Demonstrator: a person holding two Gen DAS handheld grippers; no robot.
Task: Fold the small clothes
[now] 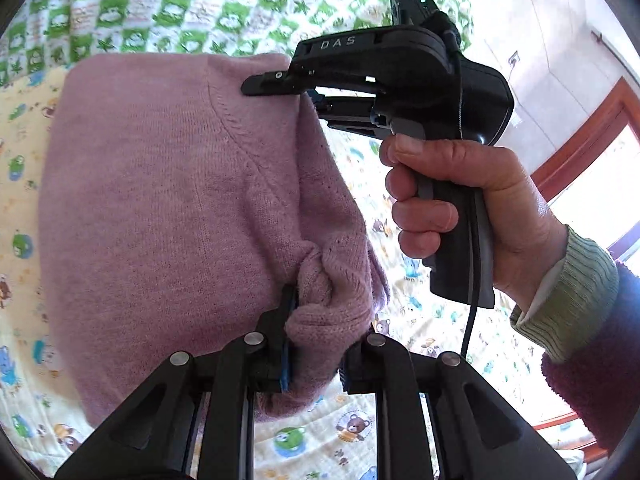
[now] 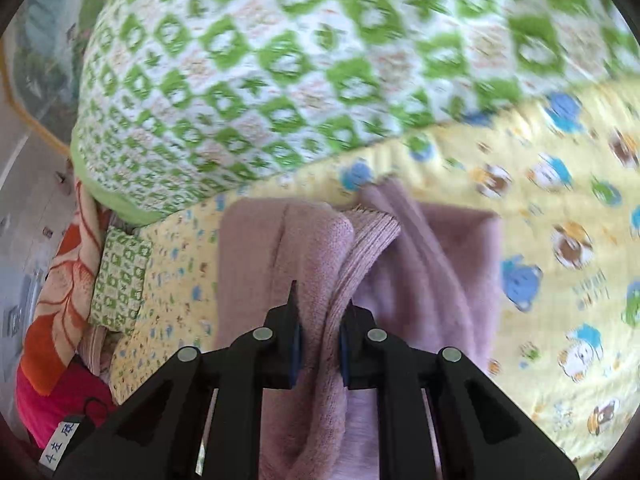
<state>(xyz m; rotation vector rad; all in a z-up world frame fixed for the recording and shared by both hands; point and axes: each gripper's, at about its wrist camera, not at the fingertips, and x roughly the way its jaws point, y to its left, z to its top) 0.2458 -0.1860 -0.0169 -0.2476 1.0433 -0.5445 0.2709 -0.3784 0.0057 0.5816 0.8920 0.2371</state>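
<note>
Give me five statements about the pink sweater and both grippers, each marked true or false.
1. The left gripper is shut on the pink sweater. True.
2. The right gripper is open and holds nothing. False: it pinches a fold of the sweater.
3. The sweater is green. False: it is pink.
4. A yellow cartoon-print sheet lies beneath the sweater. True.
5. A green-and-white patterned quilt lies beyond the sheet. True.
</note>
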